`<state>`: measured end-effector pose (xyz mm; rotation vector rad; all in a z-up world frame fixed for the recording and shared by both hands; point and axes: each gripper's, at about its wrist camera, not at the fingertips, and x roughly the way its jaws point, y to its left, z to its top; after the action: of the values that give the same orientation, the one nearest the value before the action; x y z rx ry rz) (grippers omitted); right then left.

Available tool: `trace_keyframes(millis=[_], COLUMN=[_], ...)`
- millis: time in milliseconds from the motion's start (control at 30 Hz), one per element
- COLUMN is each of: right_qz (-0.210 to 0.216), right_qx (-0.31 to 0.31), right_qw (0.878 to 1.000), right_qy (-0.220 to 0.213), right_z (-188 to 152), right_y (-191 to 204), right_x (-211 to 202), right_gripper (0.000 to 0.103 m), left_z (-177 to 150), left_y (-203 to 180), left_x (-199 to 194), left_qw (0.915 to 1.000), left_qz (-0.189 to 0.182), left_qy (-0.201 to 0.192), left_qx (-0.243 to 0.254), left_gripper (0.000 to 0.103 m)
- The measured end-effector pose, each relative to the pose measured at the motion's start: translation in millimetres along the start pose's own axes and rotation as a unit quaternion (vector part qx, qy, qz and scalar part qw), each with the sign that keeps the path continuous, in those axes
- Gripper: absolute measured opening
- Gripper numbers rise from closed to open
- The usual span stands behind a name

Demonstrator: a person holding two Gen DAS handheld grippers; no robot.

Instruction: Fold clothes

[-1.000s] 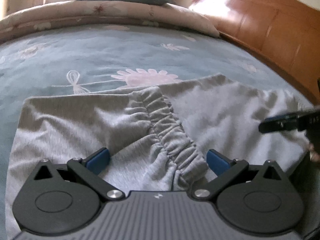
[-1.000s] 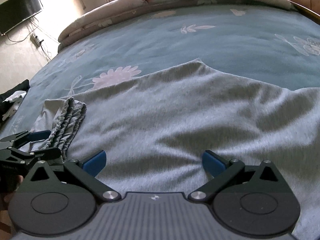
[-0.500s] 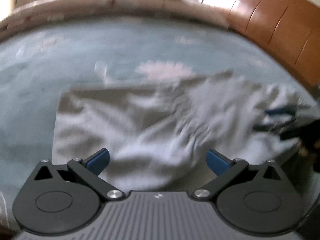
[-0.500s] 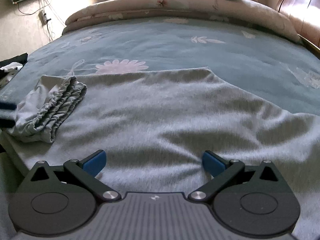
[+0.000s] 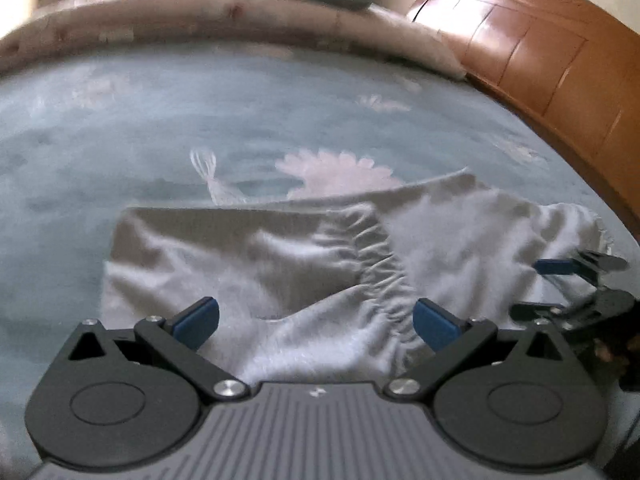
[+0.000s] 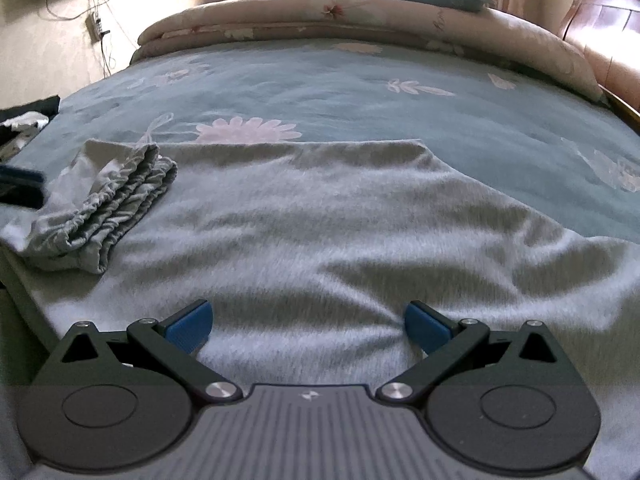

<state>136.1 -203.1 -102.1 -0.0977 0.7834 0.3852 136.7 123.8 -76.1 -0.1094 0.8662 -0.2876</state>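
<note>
left claw [image 5: 314,320]: you're hanging it wide open, gripping nothing; it's backed off since a second ago
right claw [image 6: 306,326]: also spread wide and empty, hovering low over the grey cloth
grey trousers [image 6: 320,232]: lying on the bed [image 6: 360,92]; elastic waistband [image 6: 120,208] now folded over on top
meaning: first fold looks done I reckon; you're lining up the next one

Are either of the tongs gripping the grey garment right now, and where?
Nothing is held. Left tongs and right tongs both stand open over the grey garment, fabric showing between the pads, not pinched.
</note>
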Motion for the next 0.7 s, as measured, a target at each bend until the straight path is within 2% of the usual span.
trace_keyframes(millis=[67,300,433,567,700], right_qz=[-0.001,-0.003,-0.013,-0.013,-0.016], right_qx=[-0.001,-0.001,-0.016,-0.016,-0.017], right_qw=[1.000,1.000,1.000,1.000,1.000], right_qy=[0.001,0.000,0.000,-0.001,-0.003], right_z=[0,0,-2,-2,-2], right_y=[1,2,6,5,6], right_x=[0,0,1,1,1], right_gripper=[0.103,0.103,0.103,0.103,0.103], left_z=[-3,-10,-19,-18,-18], left_y=[4,-14,-8,-9,-23], left_x=[10,-19,-6,-10,-25], left_qw=[0.9999,0.9995,0.9999,0.9997,0.9998], left_qz=[0.007,0.018,0.010,0.007,-0.009], left_qy=[0.002,-0.022,0.002,0.000,-0.018], left_qx=[-0.009,0.017,-0.005,-0.022,-0.008], left_gripper=[0.102,0.102,0.102,0.102,0.102])
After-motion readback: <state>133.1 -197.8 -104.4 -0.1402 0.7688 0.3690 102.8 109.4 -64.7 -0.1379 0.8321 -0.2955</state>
